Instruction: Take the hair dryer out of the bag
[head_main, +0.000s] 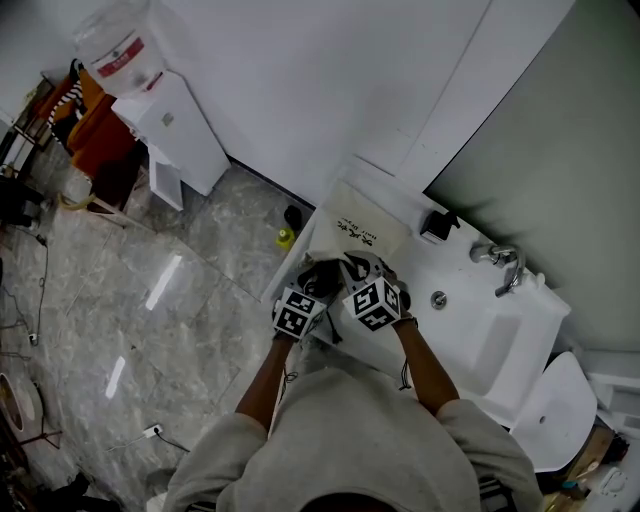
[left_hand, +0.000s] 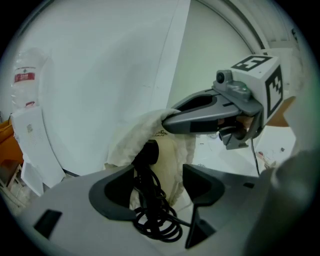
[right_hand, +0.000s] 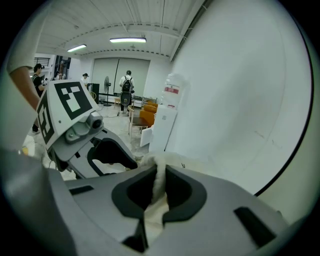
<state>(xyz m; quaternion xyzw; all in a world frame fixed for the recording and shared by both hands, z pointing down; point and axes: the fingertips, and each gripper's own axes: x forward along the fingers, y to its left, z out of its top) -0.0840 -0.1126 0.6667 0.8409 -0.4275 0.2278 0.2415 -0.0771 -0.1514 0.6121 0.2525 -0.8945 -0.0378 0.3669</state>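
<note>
Rough cream cloth bag (left_hand: 172, 160), glossy black plastic cord (left_hand: 155, 220), polished stone floor (head_main: 150, 330).

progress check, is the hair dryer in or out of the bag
Partly out: the black hair dryer and its coiled cord show at the mouth of the cloth bag; the rest is hidden.

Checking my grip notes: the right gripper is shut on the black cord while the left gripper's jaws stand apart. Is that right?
Not quite. The right gripper is shut on the cream bag, not on the cord, as the right gripper view shows. The black cord lies between the jaws of the left gripper, which do stand apart.
</note>
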